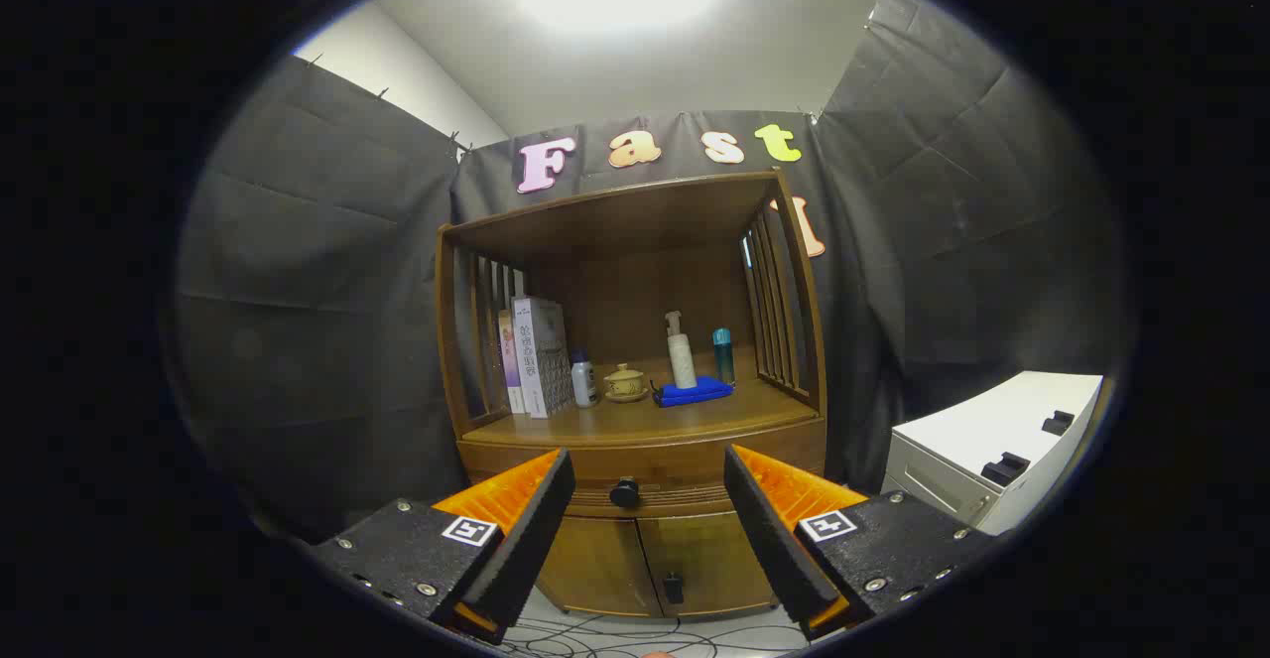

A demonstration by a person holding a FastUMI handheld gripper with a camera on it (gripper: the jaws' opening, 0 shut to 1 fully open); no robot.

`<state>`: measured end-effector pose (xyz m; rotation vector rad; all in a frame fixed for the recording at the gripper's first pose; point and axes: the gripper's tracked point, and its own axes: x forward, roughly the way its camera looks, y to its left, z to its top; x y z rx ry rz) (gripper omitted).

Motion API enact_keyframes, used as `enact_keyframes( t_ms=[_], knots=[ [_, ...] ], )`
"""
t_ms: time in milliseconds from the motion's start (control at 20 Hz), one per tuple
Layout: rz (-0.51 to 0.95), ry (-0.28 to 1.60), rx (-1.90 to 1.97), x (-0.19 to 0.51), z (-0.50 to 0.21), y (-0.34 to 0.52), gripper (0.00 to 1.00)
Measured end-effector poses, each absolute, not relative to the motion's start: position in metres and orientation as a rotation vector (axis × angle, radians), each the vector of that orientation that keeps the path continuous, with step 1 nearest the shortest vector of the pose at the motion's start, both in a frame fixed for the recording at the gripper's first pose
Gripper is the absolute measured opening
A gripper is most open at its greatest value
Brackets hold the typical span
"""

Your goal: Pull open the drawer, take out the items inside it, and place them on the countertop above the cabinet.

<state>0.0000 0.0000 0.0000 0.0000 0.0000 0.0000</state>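
Brown wood is seen throughout the cabinet [635,539], whose drawer [645,479] is closed, its dark round knob [624,492] framed between and beyond the fingers of the hand-held gripper [647,524], which is held wide open with nothing gripped and well short of the cabinet. On the surface [635,422] above the drawer, upright books [531,355] are set at the left, followed by a small white bottle [583,380], a lidded cup on a saucer [625,382], a white pump bottle [681,352] standing on a blue cloth [693,392], and a teal bottle [723,355]. A white box [992,445] is placed well apart to the right of the cabinet, and cables [615,638] are strewn on the floor before it.
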Motion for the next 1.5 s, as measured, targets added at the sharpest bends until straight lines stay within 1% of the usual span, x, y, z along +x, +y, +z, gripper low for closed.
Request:
enact_keyframes(
  t_ms=[1000,1500],
  knots=[
    [0.015,0.021,0.008,0.007,-0.009,0.014,0.94],
    [0.015,0.013,-0.011,0.03,-0.009,0.021,0.95]
  ],
)
